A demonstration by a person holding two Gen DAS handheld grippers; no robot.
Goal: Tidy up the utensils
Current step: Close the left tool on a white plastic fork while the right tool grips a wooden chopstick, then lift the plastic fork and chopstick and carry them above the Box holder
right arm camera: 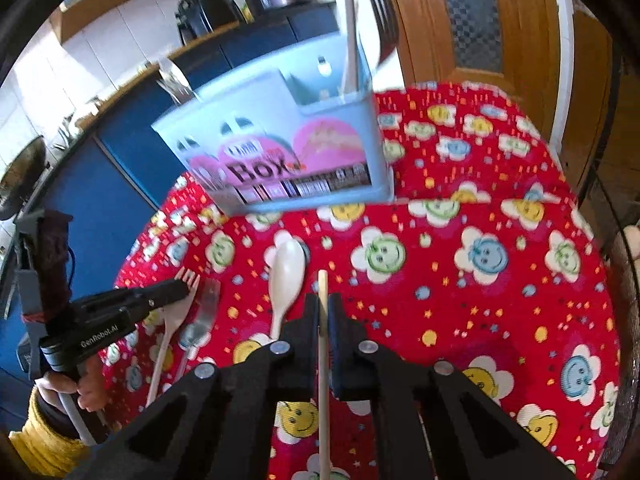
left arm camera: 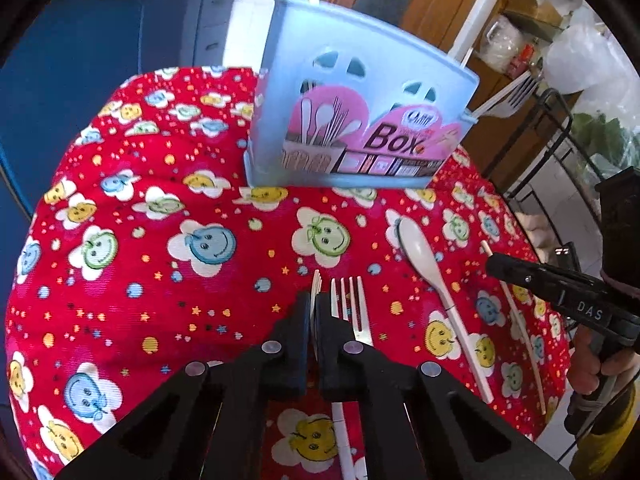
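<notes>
A light blue utensil box [left arm camera: 352, 112] stands at the back of the red cloth and also shows in the right wrist view [right arm camera: 280, 148], with several utensils in it. My left gripper [left arm camera: 313, 312] is shut on a white plastic fork [left arm camera: 316, 286]. A metal fork [left arm camera: 352, 308] lies just right of it. A white spoon [left arm camera: 424, 264] lies further right. My right gripper [right arm camera: 323, 312] is shut on a wooden chopstick [right arm camera: 322, 344] just above the cloth. The spoon [right arm camera: 286, 276] lies left of it.
The red cloth with smiley flowers [left arm camera: 160, 264] covers a round table. Blue cabinets [left arm camera: 80, 60] stand behind on the left. A wooden door [right arm camera: 472, 32] and a black metal rack [left arm camera: 552, 140] are on the right.
</notes>
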